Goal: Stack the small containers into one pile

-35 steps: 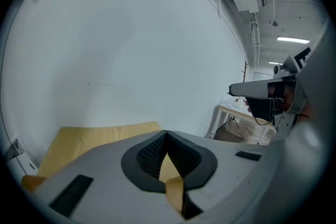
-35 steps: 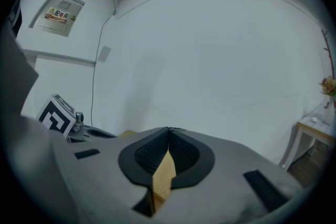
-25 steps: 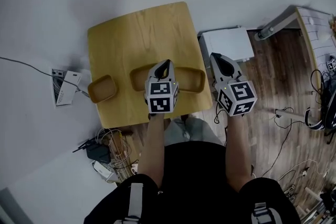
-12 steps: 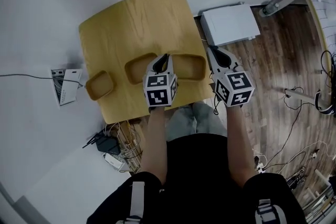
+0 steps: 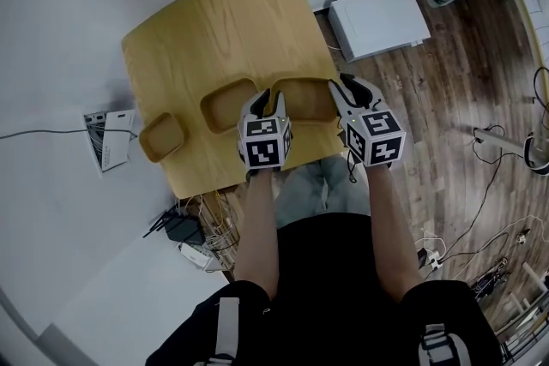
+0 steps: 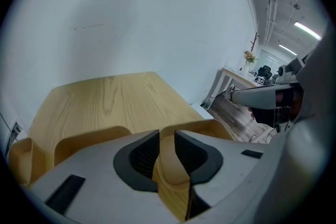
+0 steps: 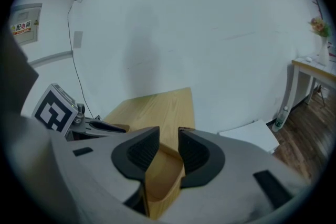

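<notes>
The worktop (image 5: 206,30) is pale wood with a clear grain, smooth and satin. The three containers (image 5: 161,137) toward 6 o'clock on it are the same light wood, smooth and matt all over. At 3 o'clock the floor (image 5: 446,99) is darker plank wood, faintly glossy. The box (image 5: 377,20) at 1 o'clock looks like matt white plastic.
</notes>
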`<state>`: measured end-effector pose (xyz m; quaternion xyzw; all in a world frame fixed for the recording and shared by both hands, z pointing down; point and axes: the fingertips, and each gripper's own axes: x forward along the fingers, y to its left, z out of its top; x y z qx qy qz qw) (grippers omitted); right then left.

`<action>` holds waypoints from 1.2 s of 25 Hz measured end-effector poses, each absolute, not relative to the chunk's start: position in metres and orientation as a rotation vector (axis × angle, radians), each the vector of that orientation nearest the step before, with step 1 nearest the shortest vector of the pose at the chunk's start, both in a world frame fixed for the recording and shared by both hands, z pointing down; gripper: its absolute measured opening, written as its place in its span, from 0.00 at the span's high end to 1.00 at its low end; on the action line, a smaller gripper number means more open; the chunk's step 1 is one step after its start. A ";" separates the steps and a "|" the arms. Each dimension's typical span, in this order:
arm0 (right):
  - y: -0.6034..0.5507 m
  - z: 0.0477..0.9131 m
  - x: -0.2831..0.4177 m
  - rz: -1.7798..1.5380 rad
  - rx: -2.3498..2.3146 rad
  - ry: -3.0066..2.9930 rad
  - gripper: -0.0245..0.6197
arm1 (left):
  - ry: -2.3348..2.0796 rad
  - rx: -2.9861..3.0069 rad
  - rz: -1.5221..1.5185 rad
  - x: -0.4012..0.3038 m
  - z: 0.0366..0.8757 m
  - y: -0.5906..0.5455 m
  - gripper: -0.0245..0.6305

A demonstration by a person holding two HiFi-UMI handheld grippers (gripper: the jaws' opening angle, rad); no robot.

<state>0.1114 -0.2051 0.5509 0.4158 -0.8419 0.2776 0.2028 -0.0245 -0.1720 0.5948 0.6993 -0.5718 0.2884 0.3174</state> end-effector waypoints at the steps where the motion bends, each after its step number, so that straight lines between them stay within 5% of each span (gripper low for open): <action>1: -0.203 0.556 0.111 0.785 1.153 -2.337 0.78 | -1.500 1.832 0.765 -0.025 0.599 -0.171 0.81; 24: -0.167 0.635 0.120 0.921 1.111 -2.099 0.78 | -1.469 1.806 0.840 -0.029 0.627 -0.159 0.81; 30: -0.165 0.636 0.129 0.973 1.138 -2.054 0.87 | -1.473 1.796 0.769 -0.032 0.624 -0.157 0.93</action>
